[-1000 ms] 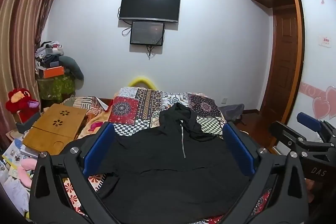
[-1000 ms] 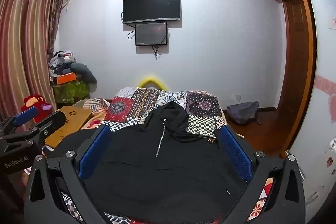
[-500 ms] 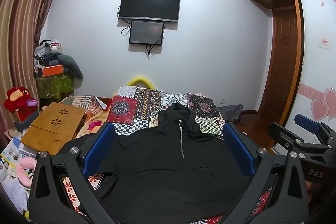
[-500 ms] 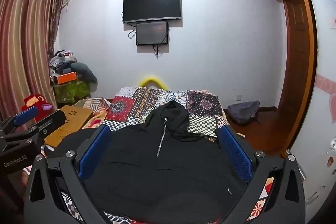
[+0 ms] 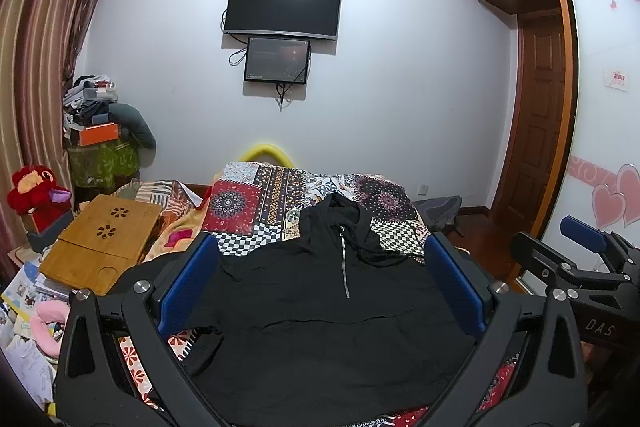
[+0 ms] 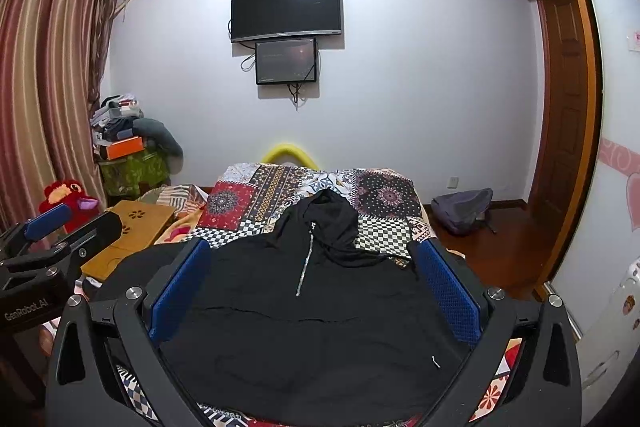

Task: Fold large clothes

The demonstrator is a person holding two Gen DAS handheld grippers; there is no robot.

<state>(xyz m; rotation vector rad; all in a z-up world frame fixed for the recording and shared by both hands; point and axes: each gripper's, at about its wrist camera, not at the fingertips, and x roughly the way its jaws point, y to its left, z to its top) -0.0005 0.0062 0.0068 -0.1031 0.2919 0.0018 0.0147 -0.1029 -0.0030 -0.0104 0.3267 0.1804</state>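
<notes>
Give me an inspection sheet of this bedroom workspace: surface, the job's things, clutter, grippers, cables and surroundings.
Surface: bed with patchwork patterned quilt.
Job's things: black zip-front hooded sweatshirt spread flat on the quilt, hood toward the wall, unfolded.
Clutter: bamboo lap desk, red plush toy, stacked pile of clothes and boxes, papers at left.
Grippers: left gripper and right gripper both open, empty, above the sweatshirt.
Cables: dangling below the wall-mounted black television.
Surroundings: grey backpack on floor, wooden door at right.
</notes>
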